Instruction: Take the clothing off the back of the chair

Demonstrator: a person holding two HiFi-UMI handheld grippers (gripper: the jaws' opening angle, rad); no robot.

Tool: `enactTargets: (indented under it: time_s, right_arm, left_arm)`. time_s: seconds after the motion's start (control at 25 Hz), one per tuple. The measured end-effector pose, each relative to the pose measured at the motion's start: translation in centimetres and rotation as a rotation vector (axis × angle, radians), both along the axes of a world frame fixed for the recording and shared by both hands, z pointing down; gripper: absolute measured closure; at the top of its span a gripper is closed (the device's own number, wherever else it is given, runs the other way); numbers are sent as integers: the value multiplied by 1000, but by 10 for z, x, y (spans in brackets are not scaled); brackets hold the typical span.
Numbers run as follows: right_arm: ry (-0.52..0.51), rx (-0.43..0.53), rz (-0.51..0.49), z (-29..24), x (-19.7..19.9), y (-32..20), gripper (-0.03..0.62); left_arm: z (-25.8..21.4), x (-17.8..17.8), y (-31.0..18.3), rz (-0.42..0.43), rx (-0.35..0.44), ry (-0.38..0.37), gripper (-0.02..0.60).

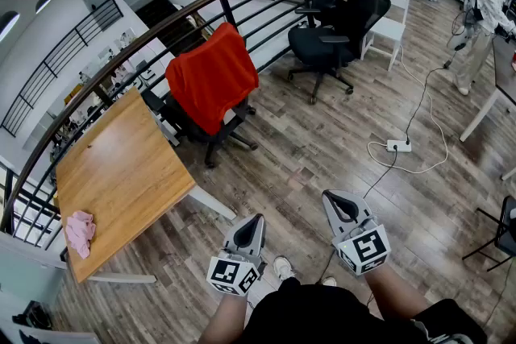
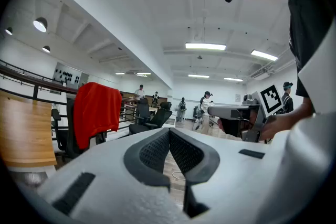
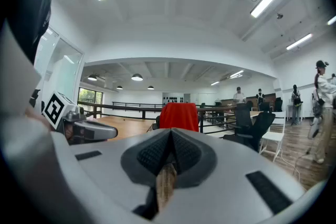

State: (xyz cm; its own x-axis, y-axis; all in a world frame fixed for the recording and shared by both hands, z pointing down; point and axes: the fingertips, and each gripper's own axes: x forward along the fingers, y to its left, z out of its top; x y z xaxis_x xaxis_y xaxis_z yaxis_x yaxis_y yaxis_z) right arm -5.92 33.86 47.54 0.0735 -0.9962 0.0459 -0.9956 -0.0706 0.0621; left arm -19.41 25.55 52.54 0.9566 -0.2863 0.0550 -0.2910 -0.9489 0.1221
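- The left claw [image 1: 256, 220] sits at the bottom centre of the head view. Its jaws are pressed together with nothing between them, and it is held level.
- The right claw [image 1: 334, 199] is just beside it on the right, likewise closed tight and empty.
- The red garment [image 1: 211, 76] hangs draped over the back of a black office chair [image 1: 219, 134], up and left of centre, well apart from both claws.
- That chair stands at the upper-right end of the wooden bench [image 1: 121, 173], near the dark railing [image 1: 161, 24].
- A pink cloth [image 1: 80, 231] lies on the bench at its lower-left end.
- More black office chairs [image 1: 334, 24] cluster at the top centre.
- A white power strip [image 1: 398, 146] lies on the wood floor at the right.
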Motion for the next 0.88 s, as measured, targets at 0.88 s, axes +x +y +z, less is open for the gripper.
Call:
enactTargets:
  time_s: [0.88]
  right_arm:
    - [-70, 65, 18, -22, 6, -1, 588]
  left_arm:
    - [-29, 6, -10, 26, 91, 14, 566]
